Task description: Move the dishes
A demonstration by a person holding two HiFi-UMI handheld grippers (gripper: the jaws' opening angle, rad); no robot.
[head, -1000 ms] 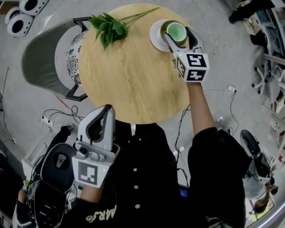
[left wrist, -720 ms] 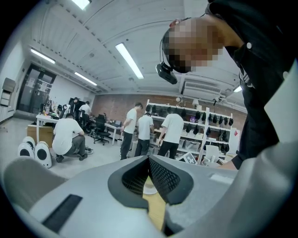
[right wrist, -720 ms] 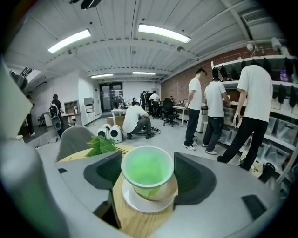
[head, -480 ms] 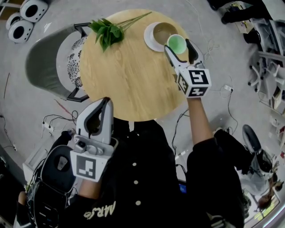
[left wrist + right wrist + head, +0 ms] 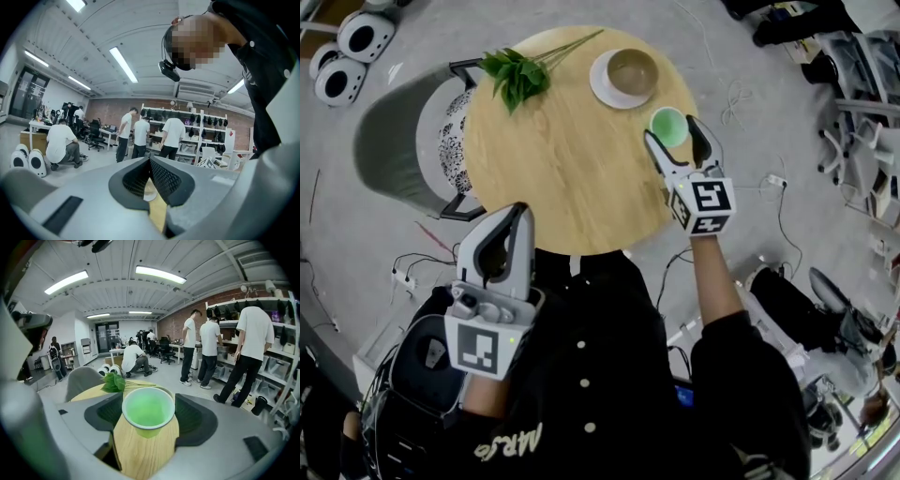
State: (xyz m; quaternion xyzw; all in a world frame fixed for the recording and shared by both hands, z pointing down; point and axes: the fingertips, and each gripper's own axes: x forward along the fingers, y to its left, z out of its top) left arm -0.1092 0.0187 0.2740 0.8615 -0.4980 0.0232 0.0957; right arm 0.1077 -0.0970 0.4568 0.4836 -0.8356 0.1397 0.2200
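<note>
A small green cup (image 5: 668, 125) is held between the jaws of my right gripper (image 5: 672, 133), over the right side of the round wooden table (image 5: 572, 169). In the right gripper view the green cup (image 5: 148, 411) fills the gap between the jaws of the right gripper (image 5: 149, 418), just above the table (image 5: 143, 455). A brown bowl (image 5: 631, 70) sits on a white plate (image 5: 602, 87) at the table's far side, apart from the cup. My left gripper (image 5: 520, 214) hangs off the near edge with its jaws together and nothing in them; the left gripper (image 5: 150, 161) shows only a sliver of table.
A sprig of green leaves (image 5: 517, 73) lies on the table's far left. A grey chair (image 5: 394, 131) stands against the table's left side. Cables and a power strip (image 5: 403, 267) lie on the floor. Several people and shelves (image 5: 243, 348) are in the background.
My right gripper has lifted the green cup out of the brown bowl and carried it toward the near right of the table. The left gripper has barely moved.
</note>
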